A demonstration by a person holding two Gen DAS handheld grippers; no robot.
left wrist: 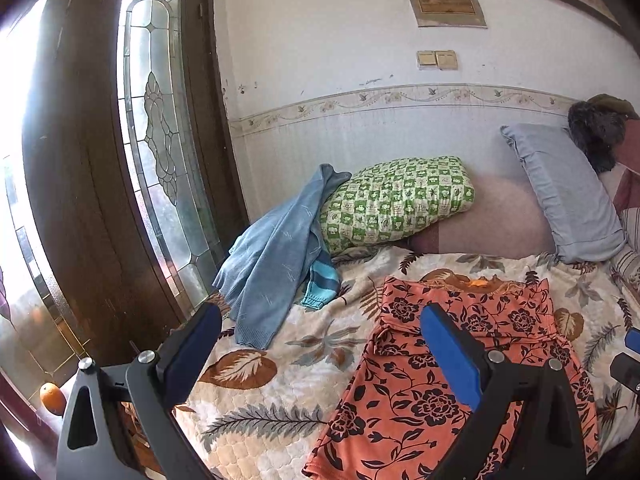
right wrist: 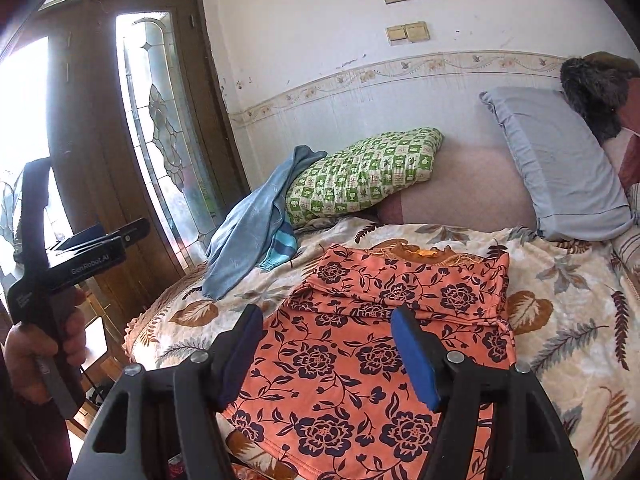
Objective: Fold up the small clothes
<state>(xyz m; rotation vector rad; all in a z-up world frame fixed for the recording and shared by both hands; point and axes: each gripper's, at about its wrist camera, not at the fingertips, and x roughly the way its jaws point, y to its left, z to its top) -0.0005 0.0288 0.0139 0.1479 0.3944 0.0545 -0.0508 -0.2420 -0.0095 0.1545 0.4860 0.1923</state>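
An orange shirt with dark flowers (left wrist: 452,344) lies flat on the bed, its sleeves folded in across the chest; it also shows in the right wrist view (right wrist: 360,344). My left gripper (left wrist: 320,320) is open and empty, raised above the bed at the shirt's left edge. My right gripper (right wrist: 324,320) is open and empty, hovering over the shirt's lower half. The left gripper also shows from the side in the right wrist view (right wrist: 100,240), held in a hand off the bed's left edge.
The leaf-patterned bedspread (left wrist: 280,368) covers the bed. A blue knit garment (left wrist: 272,252) drapes over a green checked pillow (left wrist: 396,200) at the back. A grey pillow (left wrist: 568,196) leans at the right. A wooden glass door (left wrist: 120,160) stands to the left.
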